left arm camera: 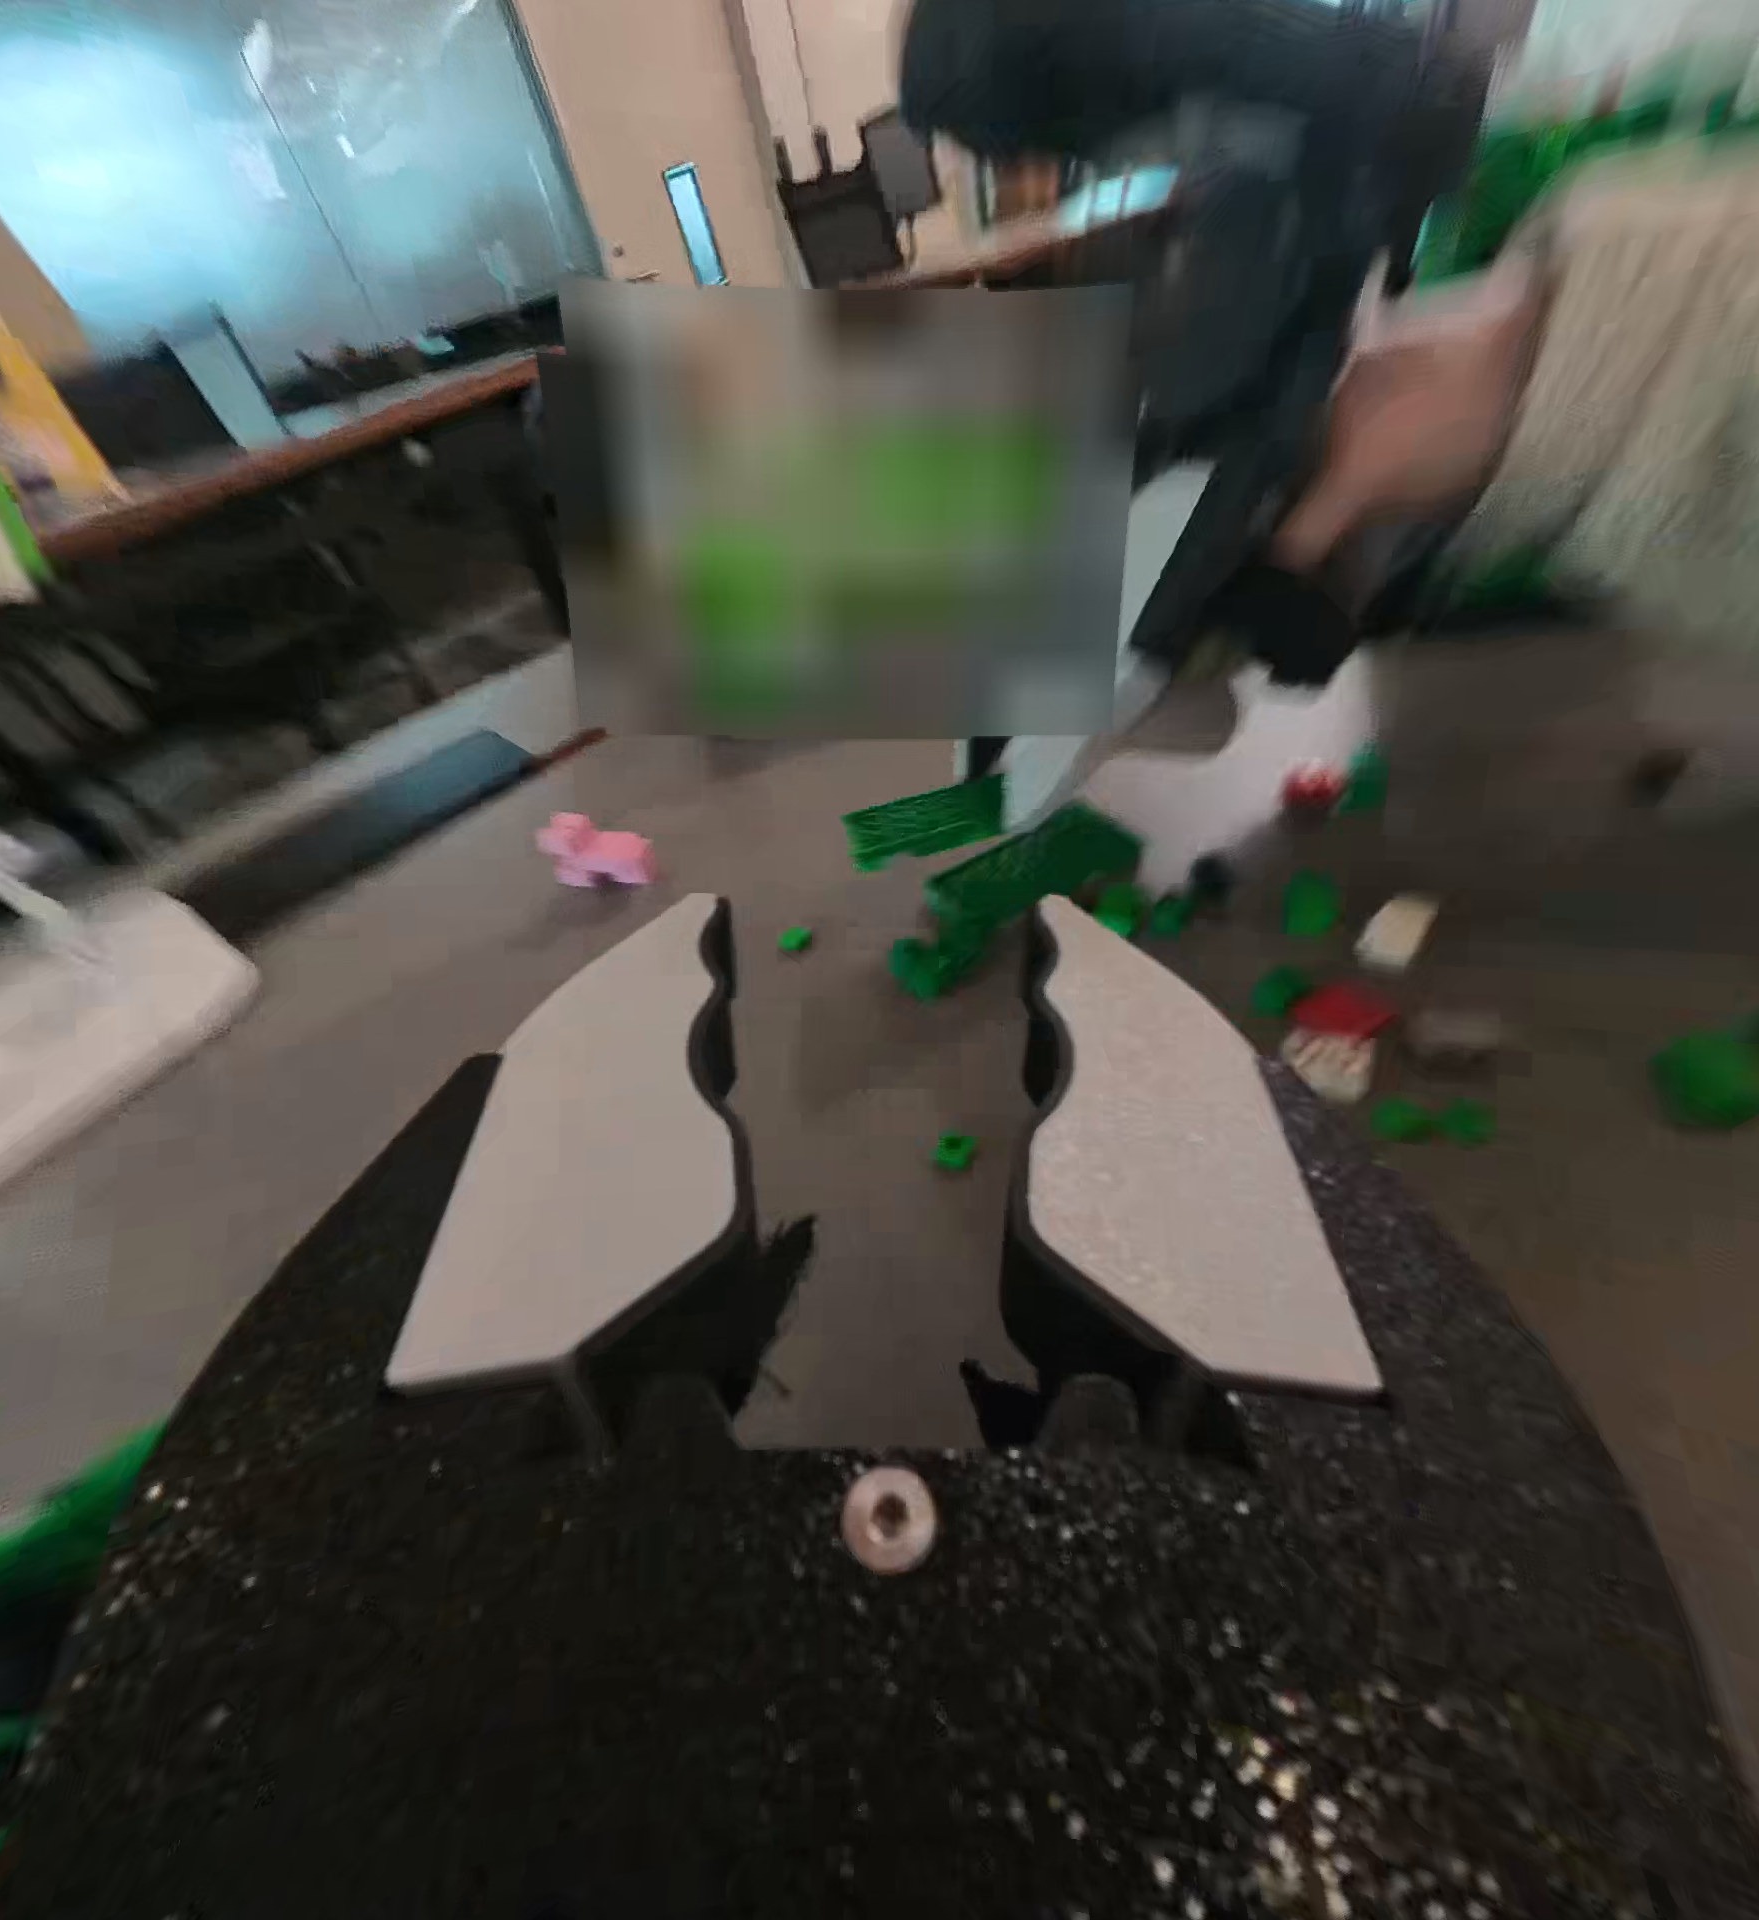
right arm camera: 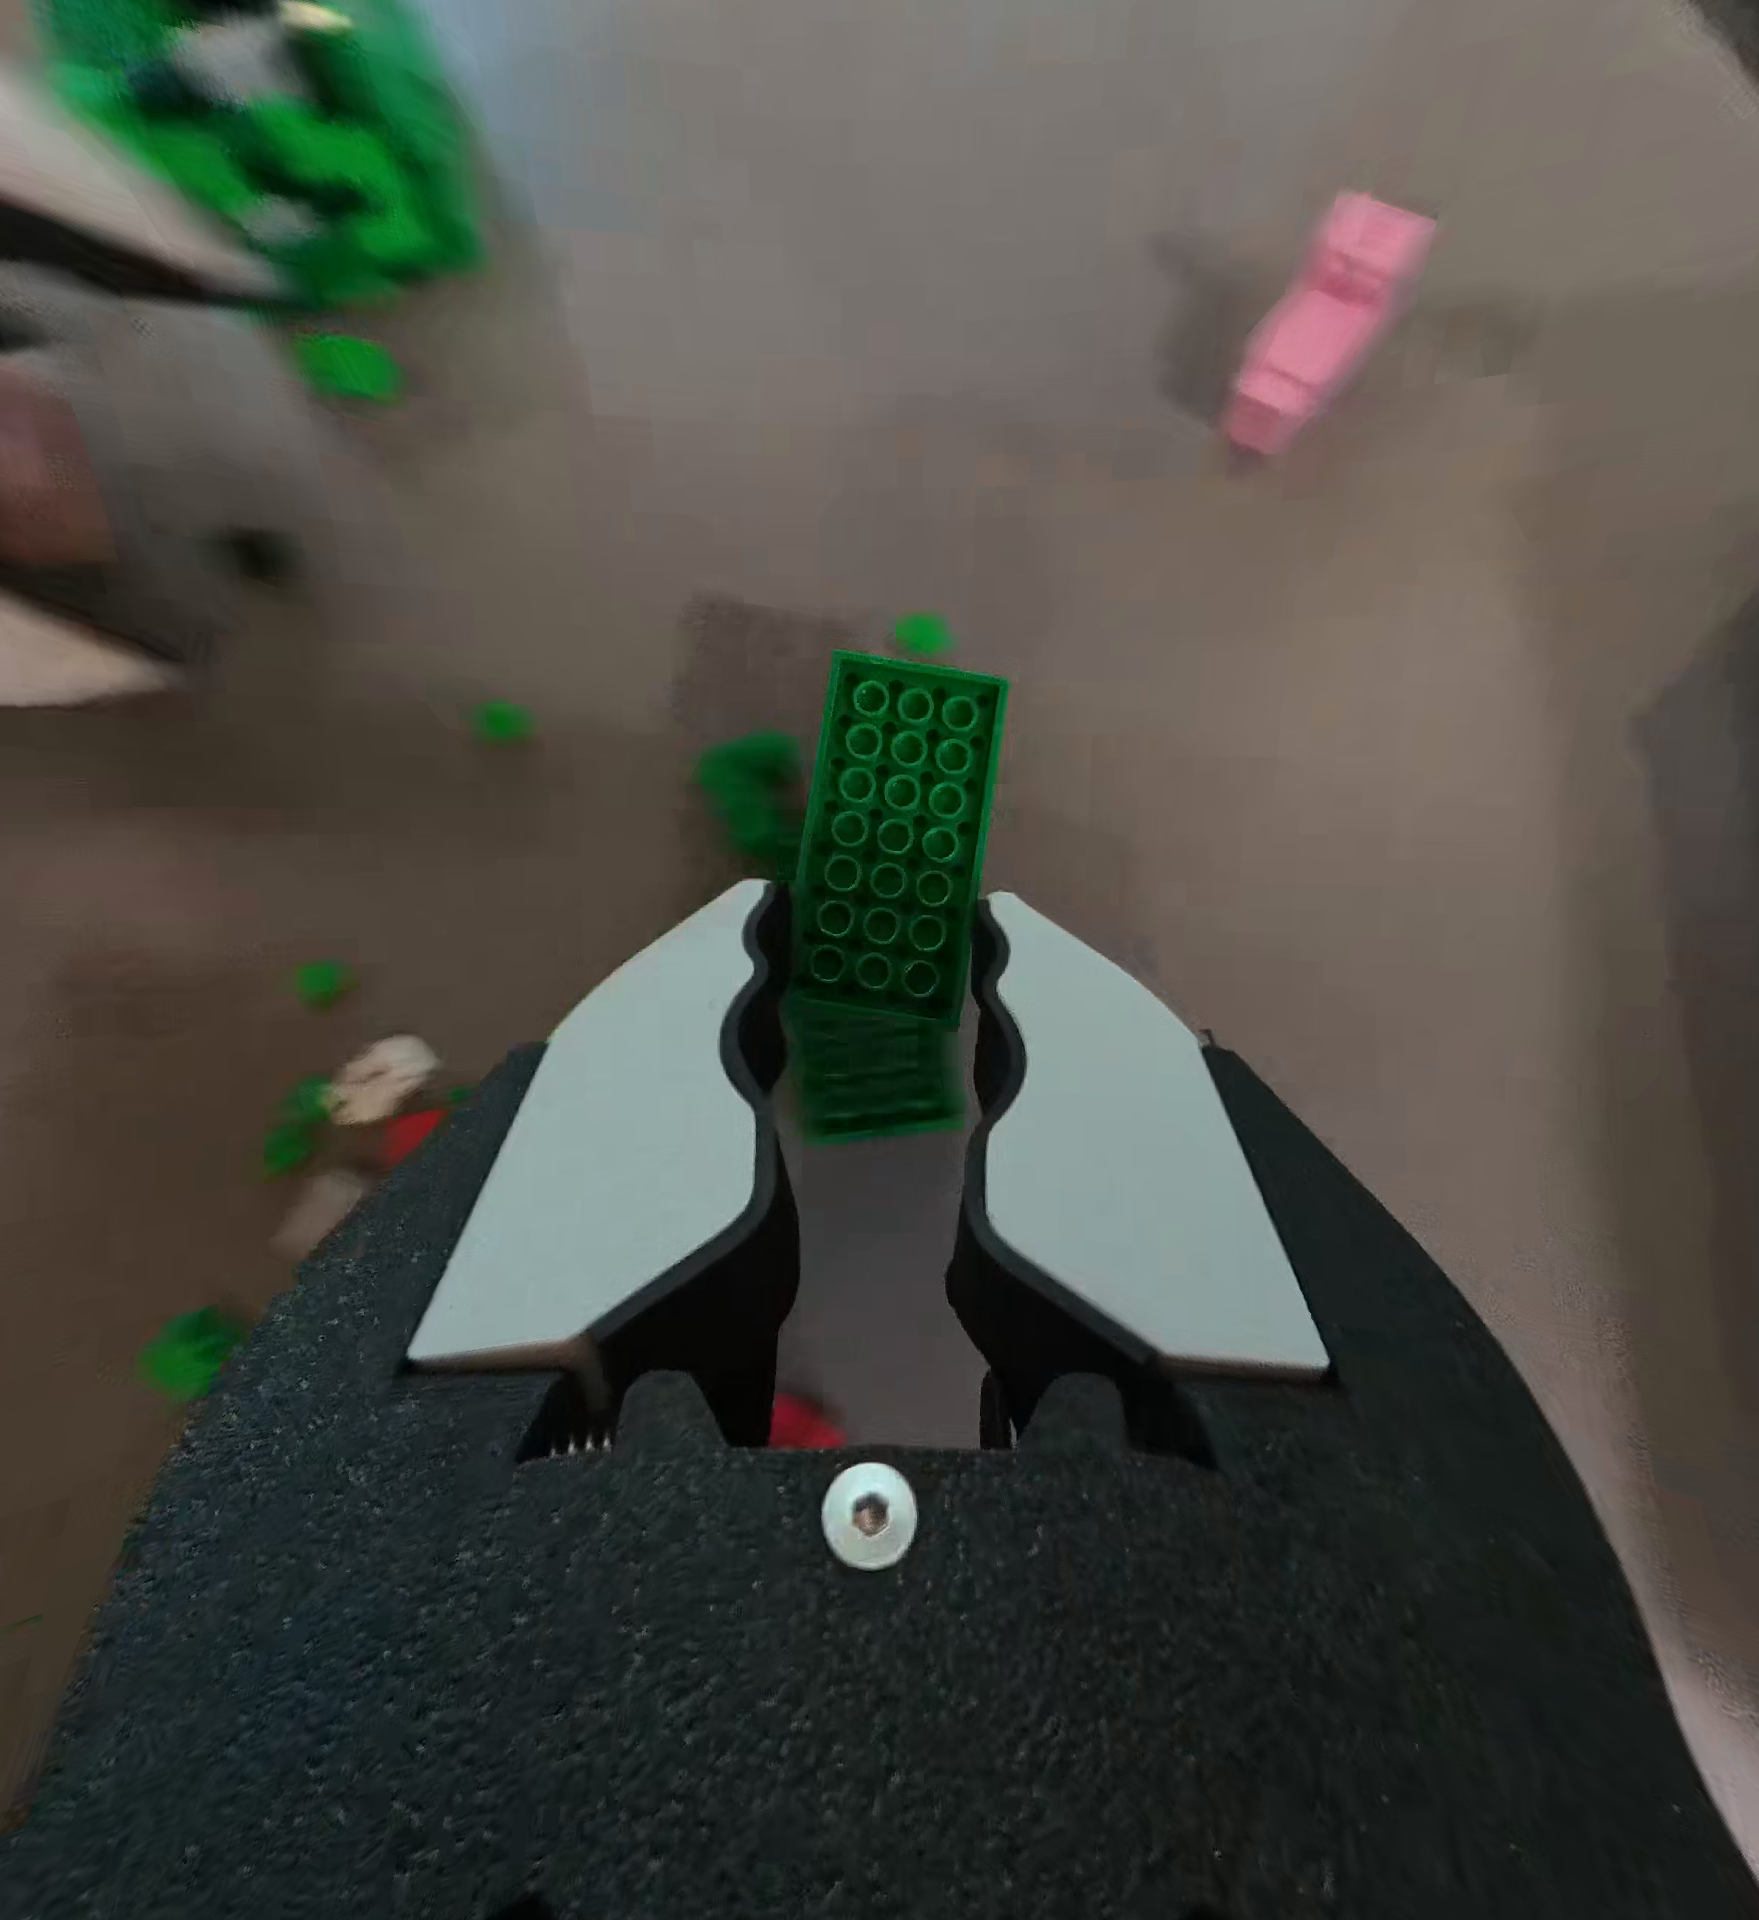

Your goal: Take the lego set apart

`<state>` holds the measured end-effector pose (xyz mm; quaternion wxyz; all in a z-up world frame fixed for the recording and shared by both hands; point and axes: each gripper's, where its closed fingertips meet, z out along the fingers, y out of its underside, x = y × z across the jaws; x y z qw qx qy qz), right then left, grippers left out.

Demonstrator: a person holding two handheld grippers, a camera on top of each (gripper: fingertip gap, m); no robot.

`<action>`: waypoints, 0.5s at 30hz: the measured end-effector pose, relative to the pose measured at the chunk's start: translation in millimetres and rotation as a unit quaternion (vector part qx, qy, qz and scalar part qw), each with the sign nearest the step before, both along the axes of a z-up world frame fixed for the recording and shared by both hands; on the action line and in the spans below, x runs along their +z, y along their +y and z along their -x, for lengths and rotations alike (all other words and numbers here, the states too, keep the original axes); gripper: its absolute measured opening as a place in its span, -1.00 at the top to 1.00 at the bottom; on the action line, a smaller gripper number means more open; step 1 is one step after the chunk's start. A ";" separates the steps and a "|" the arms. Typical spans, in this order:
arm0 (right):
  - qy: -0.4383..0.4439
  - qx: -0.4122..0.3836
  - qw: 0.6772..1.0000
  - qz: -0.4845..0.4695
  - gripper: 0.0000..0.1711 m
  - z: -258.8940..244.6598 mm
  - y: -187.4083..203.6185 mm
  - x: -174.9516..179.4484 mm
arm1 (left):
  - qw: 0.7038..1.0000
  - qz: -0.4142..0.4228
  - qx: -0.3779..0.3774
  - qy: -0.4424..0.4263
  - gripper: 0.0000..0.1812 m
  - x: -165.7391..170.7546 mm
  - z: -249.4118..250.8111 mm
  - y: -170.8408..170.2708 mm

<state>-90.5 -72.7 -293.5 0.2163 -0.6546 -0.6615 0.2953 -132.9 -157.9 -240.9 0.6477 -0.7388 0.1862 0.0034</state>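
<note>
My right gripper [right arm camera: 880, 909] is shut on a green lego plate [right arm camera: 896, 842], held by its long edges with the hollow underside facing the camera, above the brown table [right arm camera: 1114, 644]. A second green plate [right arm camera: 880, 1081] shows blurred just below it, between the fingers. My left gripper [left arm camera: 880, 914] is open and empty, above the table. In the left wrist view the right gripper [left arm camera: 1051, 800], held by a hand [left arm camera: 1415, 436], is at the upper right with a green plate [left arm camera: 922, 821] and another green assembly [left arm camera: 1020, 883] beside it.
A pink pig figure [left arm camera: 600, 850] stands on the table; it also shows in the right wrist view [right arm camera: 1322, 322]. Several loose green pieces [left arm camera: 1711, 1081], a red and white piece [left arm camera: 1337, 1029] and a tan brick [left arm camera: 1394, 930] lie scattered at the right. A pile of green pieces [right arm camera: 335, 187] lies far left.
</note>
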 end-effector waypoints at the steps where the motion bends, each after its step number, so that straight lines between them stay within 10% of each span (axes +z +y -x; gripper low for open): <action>1: 0.003 0.037 0.999 0.023 0.62 -2.3 -21.8 4.7 | 0.997 -0.012 0.011 0.081 0.31 -4.0 -0.6 0.6; 4: -0.004 0.132 0.989 0.067 0.62 -12.0 -79.5 13.4 | 0.964 -0.044 -0.004 0.263 0.23 -15.4 -20.9 -1.8; 8: -0.003 0.175 0.981 0.084 0.62 -19.2 -112.8 23.1 | 0.912 -0.090 -0.056 0.396 0.86 -19.1 -45.5 -15.6; 12: 0.198 0.107 0.972 0.068 0.55 -7.2 -96.5 77.7 | 0.986 0.007 -0.162 0.040 0.94 -3.3 -59.0 -25.9; 15: 0.372 0.068 0.926 -0.005 0.50 -14.6 -89.3 115.3 | 0.938 0.069 -0.239 -0.241 0.94 15.7 -48.9 -30.0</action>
